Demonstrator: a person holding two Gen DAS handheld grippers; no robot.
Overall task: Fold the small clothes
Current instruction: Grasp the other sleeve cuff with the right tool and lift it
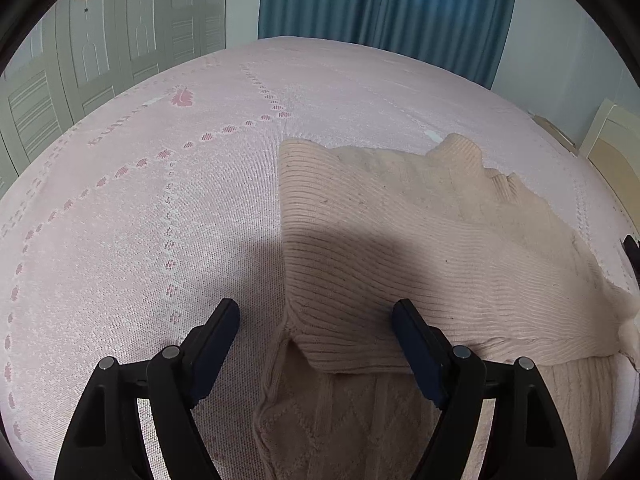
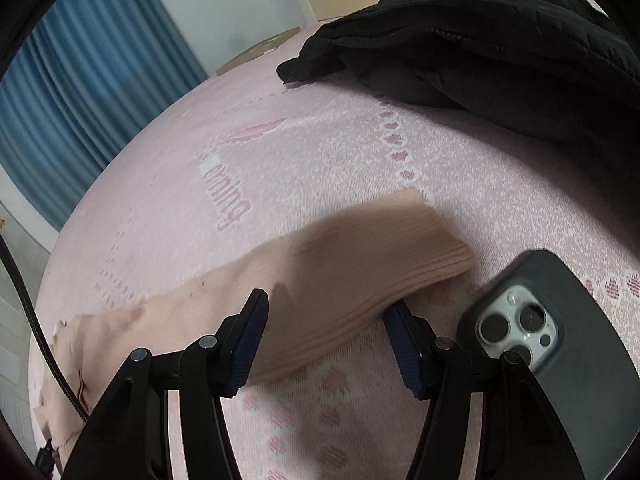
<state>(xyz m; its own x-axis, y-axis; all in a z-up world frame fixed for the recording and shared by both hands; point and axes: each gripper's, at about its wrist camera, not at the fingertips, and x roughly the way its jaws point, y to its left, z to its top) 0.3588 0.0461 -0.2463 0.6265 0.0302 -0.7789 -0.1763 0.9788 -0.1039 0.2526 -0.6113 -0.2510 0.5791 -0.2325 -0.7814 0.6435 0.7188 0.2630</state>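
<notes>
A beige ribbed knit sweater lies partly folded on the pink bedspread. My left gripper is open, its jaws wide apart just above the sweater's near left corner, holding nothing. In the right wrist view a ribbed sleeve or edge of the sweater stretches across the bedspread. My right gripper is open over its near edge, and the cloth runs between the jaws without being pinched.
A black padded jacket lies at the far right of the bed. A phone in a dark case sits close to my right gripper's right finger. Blue curtains and pale wardrobe doors stand beyond the bed.
</notes>
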